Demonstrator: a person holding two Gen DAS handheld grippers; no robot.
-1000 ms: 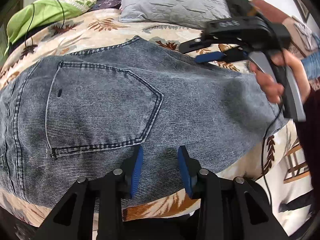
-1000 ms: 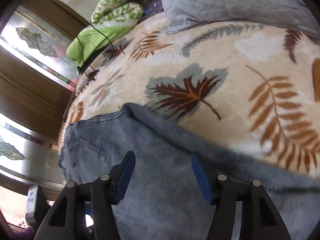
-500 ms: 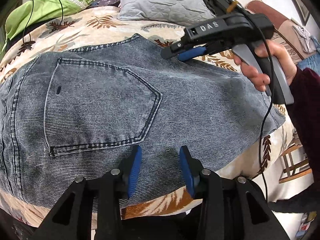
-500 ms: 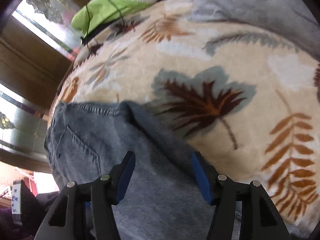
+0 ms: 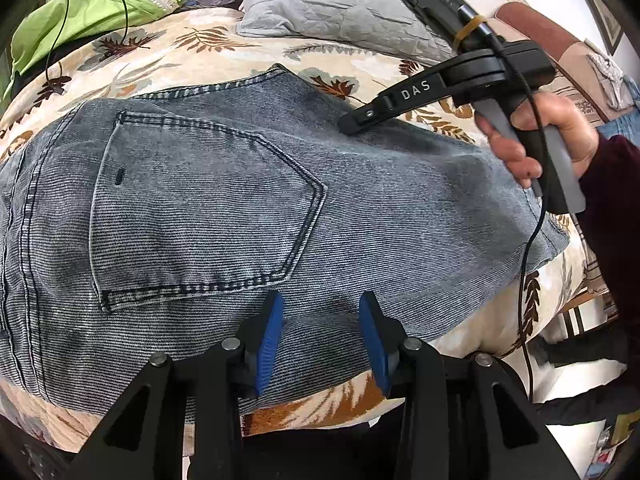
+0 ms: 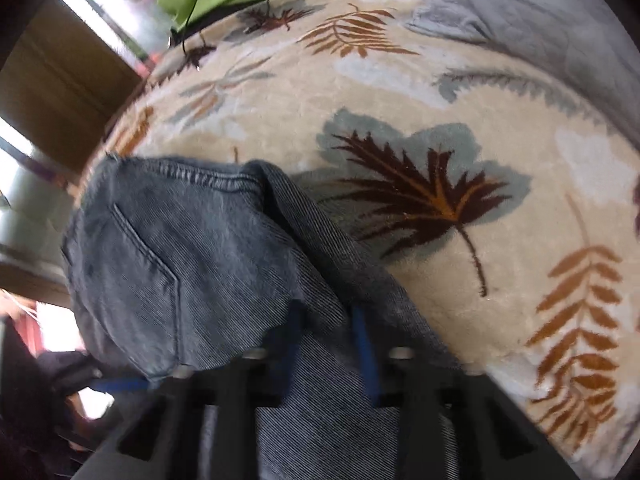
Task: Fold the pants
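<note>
The grey-blue jeans (image 5: 208, 200) lie folded on the bed, back pocket up, and also show in the right wrist view (image 6: 168, 264). My left gripper (image 5: 320, 340) is open, its blue pads hovering over the jeans' near edge with nothing between them. My right gripper (image 6: 328, 332) has narrowed onto a raised ridge of denim at the jeans' far edge; the frame is blurred. In the left wrist view the right gripper (image 5: 352, 124) presses its tip into the far edge of the jeans.
A leaf-patterned blanket (image 6: 440, 128) covers the bed. A grey pillow (image 5: 340, 4) and a green cloth (image 5: 80, 12) with a black cable lie at the back. A wooden cabinet (image 6: 60, 80) stands to the left.
My right gripper has moved down onto the jeans' far edge and its jaws have closed from wide open onto a fold of denim. My left gripper has barely moved.
</note>
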